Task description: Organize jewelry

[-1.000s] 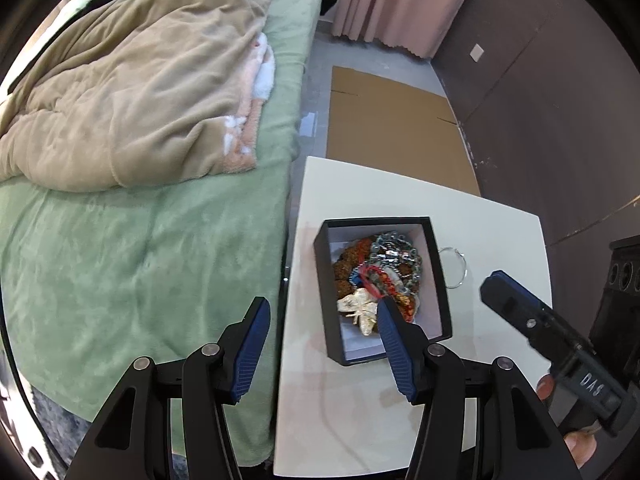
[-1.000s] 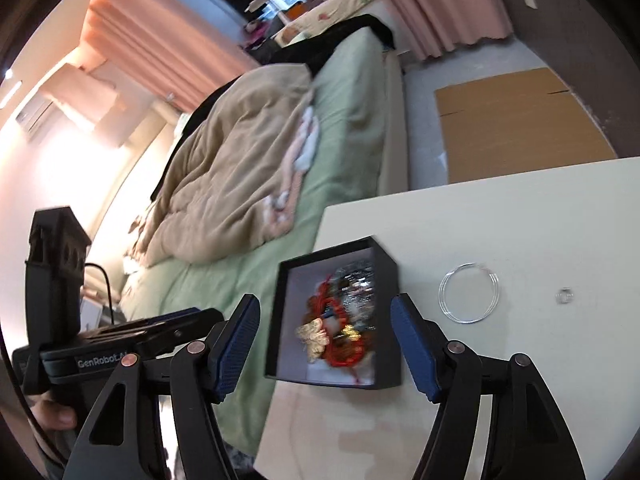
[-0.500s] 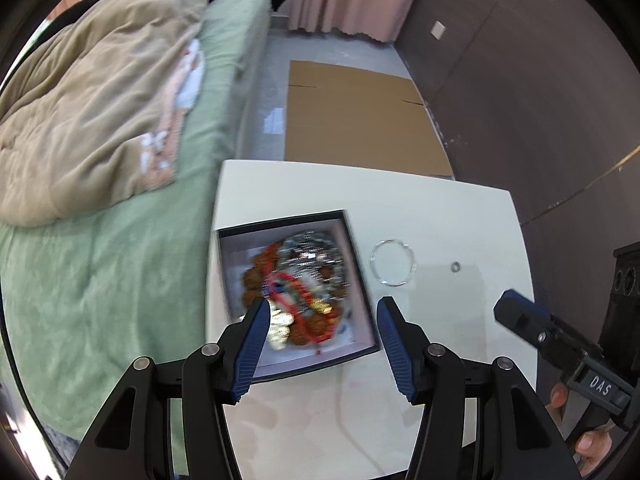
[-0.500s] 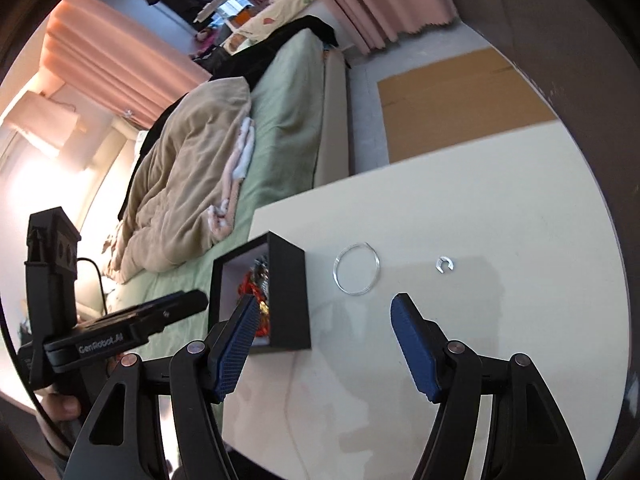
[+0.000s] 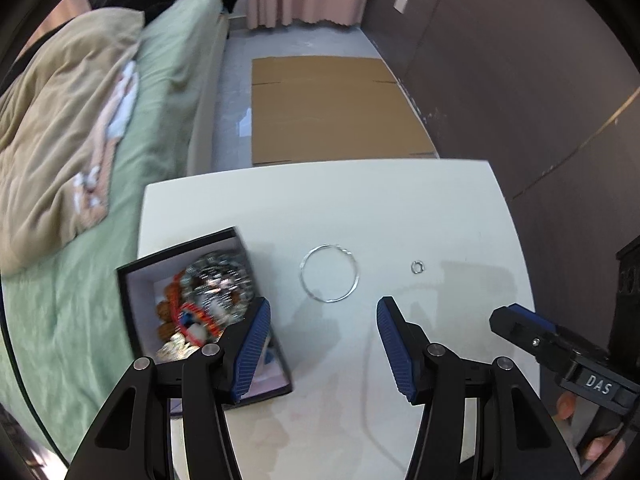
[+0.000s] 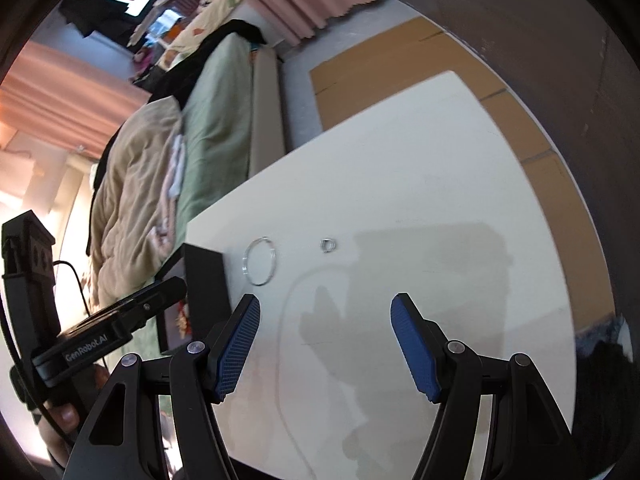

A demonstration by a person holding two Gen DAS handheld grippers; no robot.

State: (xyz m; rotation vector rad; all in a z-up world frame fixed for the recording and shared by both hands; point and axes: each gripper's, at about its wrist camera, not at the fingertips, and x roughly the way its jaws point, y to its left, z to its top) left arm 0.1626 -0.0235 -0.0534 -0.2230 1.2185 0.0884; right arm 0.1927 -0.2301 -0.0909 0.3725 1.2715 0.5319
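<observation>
Fingers of both grippers, left [image 5: 322,340] and right [image 6: 325,342], are standing apart, empty. We are eyeing the thin, light, slippery bangle [image 5: 329,273] mid-surface beside the box [image 5: 132,312]; pinching its rim seems best.

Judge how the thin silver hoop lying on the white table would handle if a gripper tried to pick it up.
The silver hoop looks like thin wire lying flat on the table, so wide pads would probably struggle to get under it. It likely weighs little and may skid on the smooth top. Squeezed across, it might flex.
</observation>
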